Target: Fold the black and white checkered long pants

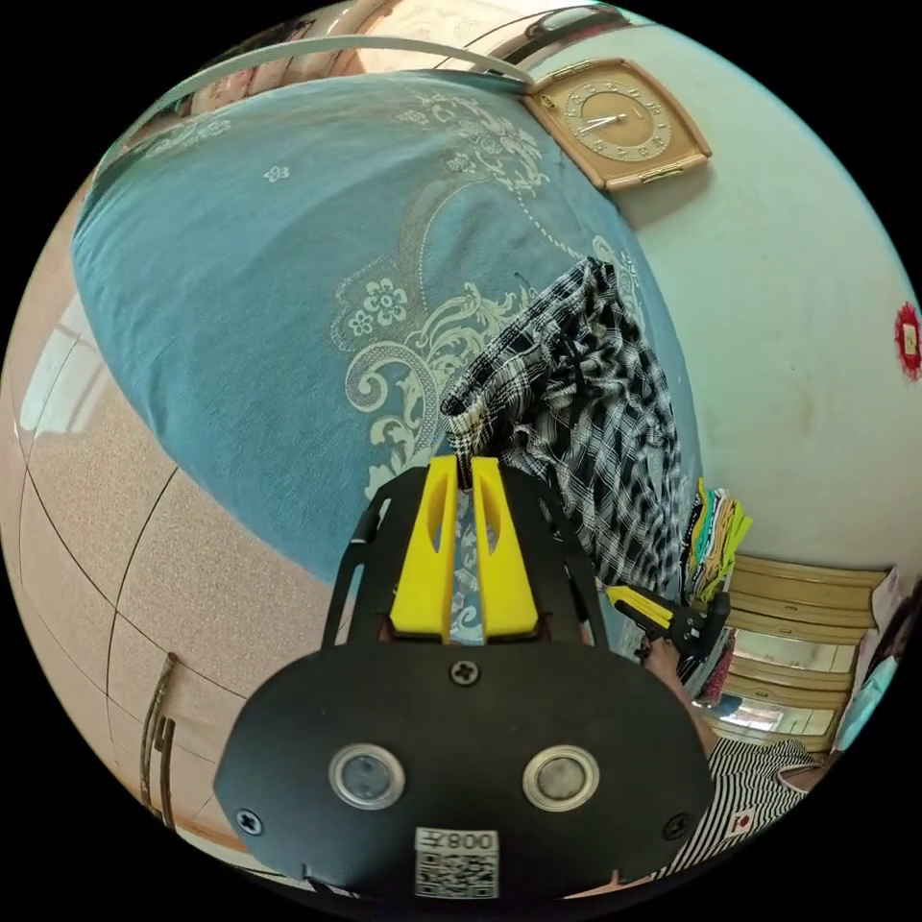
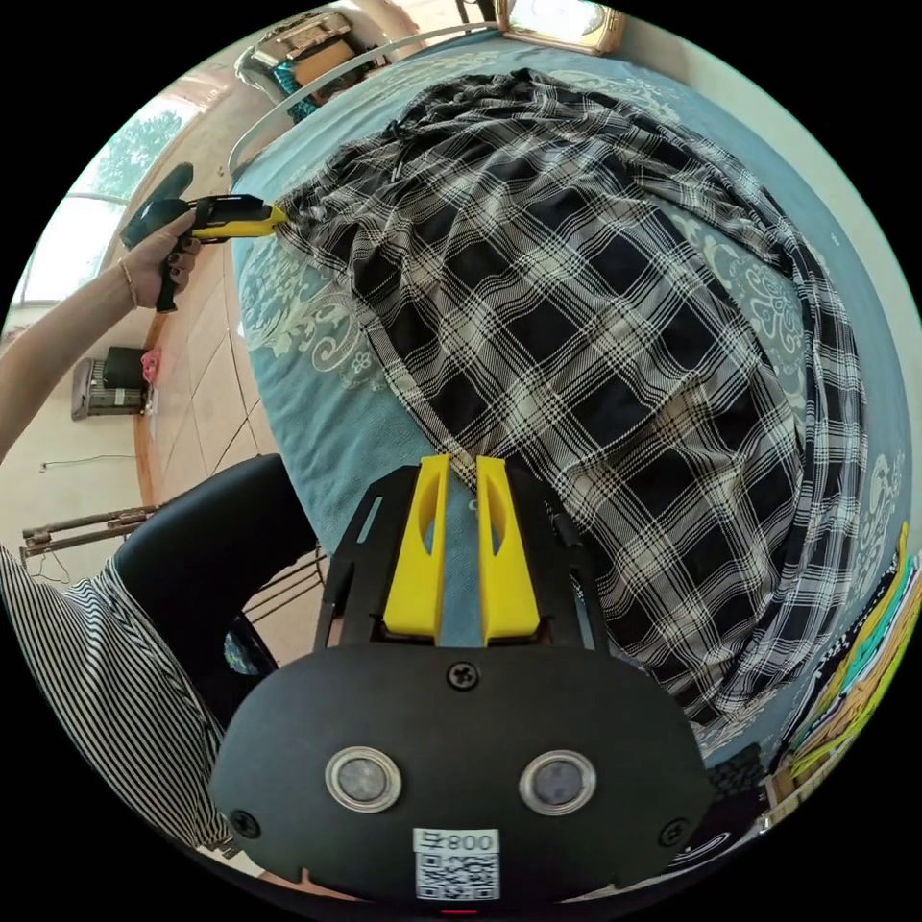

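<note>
The black and white checkered pants (image 2: 595,317) lie spread over a blue patterned bedspread (image 2: 307,403). My right gripper (image 2: 461,466) is shut on the pants' near edge, with cloth pinched between its yellow jaws. My left gripper (image 1: 463,466) is shut on another corner of the pants (image 1: 576,403), which bunch up behind it. The left gripper (image 2: 274,219) also appears in the right gripper view, held by a hand at the pants' far corner. The right gripper (image 1: 624,600) shows in the left gripper view, low beside the cloth; its jaw state is hidden there.
A clock (image 1: 619,120) hangs on the pale wall beside the bed. A stack of colourful folded clothes (image 1: 715,533) lies at the bed's end, by a wooden dresser (image 1: 797,615). Tiled floor (image 1: 144,538) runs alongside the bed. A person in a striped top (image 2: 106,672) stands near a black chair (image 2: 211,538).
</note>
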